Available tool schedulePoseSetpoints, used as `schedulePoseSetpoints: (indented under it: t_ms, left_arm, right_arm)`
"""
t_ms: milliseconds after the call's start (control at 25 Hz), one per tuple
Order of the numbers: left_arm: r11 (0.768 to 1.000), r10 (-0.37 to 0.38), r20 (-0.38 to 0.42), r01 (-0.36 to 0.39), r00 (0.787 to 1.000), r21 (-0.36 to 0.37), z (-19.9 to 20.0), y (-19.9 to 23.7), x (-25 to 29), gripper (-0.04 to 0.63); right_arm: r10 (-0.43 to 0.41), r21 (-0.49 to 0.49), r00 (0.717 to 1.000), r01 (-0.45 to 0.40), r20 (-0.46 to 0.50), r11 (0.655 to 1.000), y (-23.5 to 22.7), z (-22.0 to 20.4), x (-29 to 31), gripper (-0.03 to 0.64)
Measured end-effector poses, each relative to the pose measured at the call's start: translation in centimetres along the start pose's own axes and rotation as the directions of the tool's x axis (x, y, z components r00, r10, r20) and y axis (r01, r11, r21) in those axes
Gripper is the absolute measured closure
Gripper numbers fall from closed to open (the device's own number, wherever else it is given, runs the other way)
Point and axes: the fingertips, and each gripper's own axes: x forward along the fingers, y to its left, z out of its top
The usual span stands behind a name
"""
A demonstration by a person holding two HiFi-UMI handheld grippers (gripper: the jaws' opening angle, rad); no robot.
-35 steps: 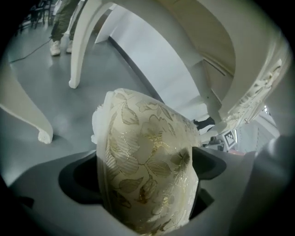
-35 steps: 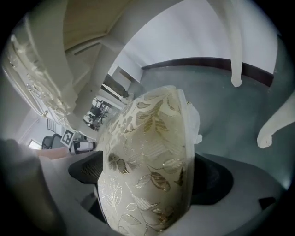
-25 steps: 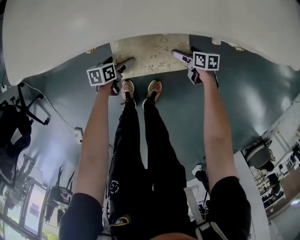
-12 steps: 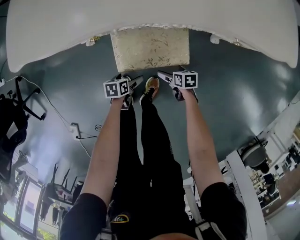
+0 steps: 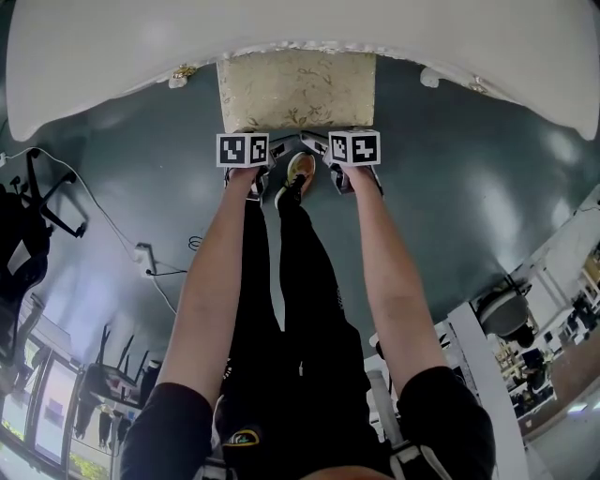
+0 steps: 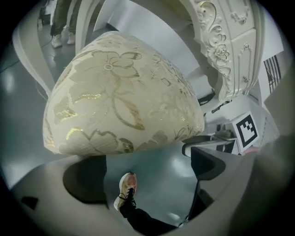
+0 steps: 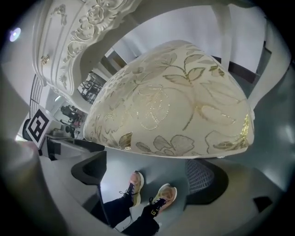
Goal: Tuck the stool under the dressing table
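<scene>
The stool [image 5: 298, 89] has a cream cushion with a gold flower pattern. It stands on the grey floor with its far part under the white dressing table [image 5: 281, 28]. Both grippers sit side by side at the middle of its near edge. My left gripper [image 5: 270, 150] [image 6: 143, 170] is open, and the cushion [image 6: 124, 97] lies just ahead of its jaws. The jaws of my right gripper [image 5: 314, 143] [image 7: 147, 173] are closing but still wide, with the cushion [image 7: 170, 101] just ahead of them and nothing pressed between them.
The person's shoes [image 5: 298, 171] stand on the floor right behind the grippers. The table's carved drawer front [image 6: 221, 50] [image 7: 78, 27] flanks the stool. A cable and plug [image 5: 150, 262] lie on the floor to the left, beyond them a dark chair [image 5: 37, 206].
Both grippers left the stool's front corners, drew back and inward, and now sit close together at the middle of its near edge.
</scene>
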Motion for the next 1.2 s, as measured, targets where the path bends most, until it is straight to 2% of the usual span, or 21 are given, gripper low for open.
schedulePoseSetpoints:
  t_ms: [200, 440, 600, 960, 1200]
  left_arm:
    - [0.998, 0.007, -0.004, -0.007, 1.0, 0.063, 4.1, 0.7, 0.3, 0.018]
    - [0.999, 0.007, 0.002, -0.007, 1.0, 0.051, 8.4, 0.9, 0.7, 0.018]
    - [0.996, 0.045, 0.014, -0.046, 0.999, 0.08, 10.0, 0.4, 1.5, 0.018]
    - [0.998, 0.053, 0.028, -0.054, 0.998, 0.038, 11.8, 0.8, 2.3, 0.018]
    - [0.991, 0.072, 0.059, -0.078, 0.996, 0.111, 14.1, 0.8, 1.4, 0.018]
  right_arm:
    - [0.043, 0.07, 0.999, -0.045, 0.031, 0.997, 0.2, 2.9, 1.1, 0.084]
    - [0.035, 0.046, 0.999, -0.036, 0.017, 0.998, -0.9, 6.8, 1.6, 0.083]
    - [0.0, 0.032, 0.999, -0.001, 0.038, 0.999, -1.7, 9.2, 1.5, 0.074]
    - [-0.013, 0.012, 0.999, 0.012, 0.051, 1.0, -2.1, 11.5, 2.0, 0.089]
    - [-0.025, -0.042, 0.996, 0.028, 0.085, 0.999, -1.6, 13.8, 1.6, 0.087]
